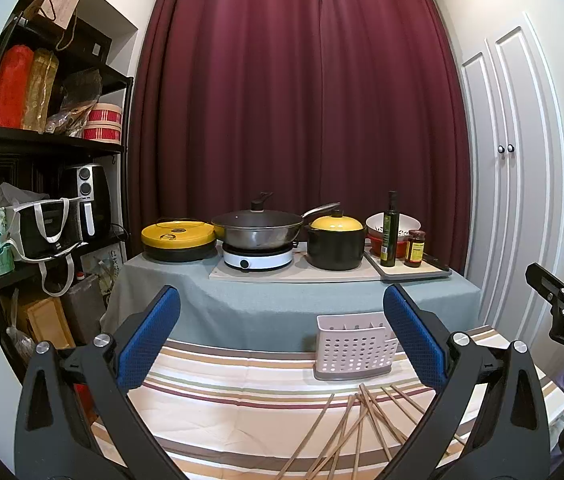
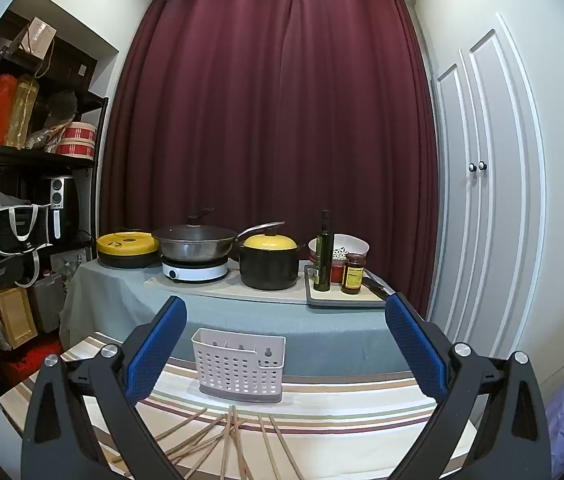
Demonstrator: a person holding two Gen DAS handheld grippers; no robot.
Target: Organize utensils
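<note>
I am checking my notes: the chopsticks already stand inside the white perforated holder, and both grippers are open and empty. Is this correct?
Not quite. The chopsticks lie scattered on the striped cloth in front of the holder, as the right wrist view shows. Both the left gripper and right gripper are indeed open and empty.

Left wrist fisheye above near striped worktop (image 1: 242, 392), facing maroon curtain (image 1: 302, 100), right wrist fisheye alongside, same heading, both sharing white utensil basket (image 2: 238, 364), scattered chopsticks (image 2: 230, 440), far cookware.
</note>
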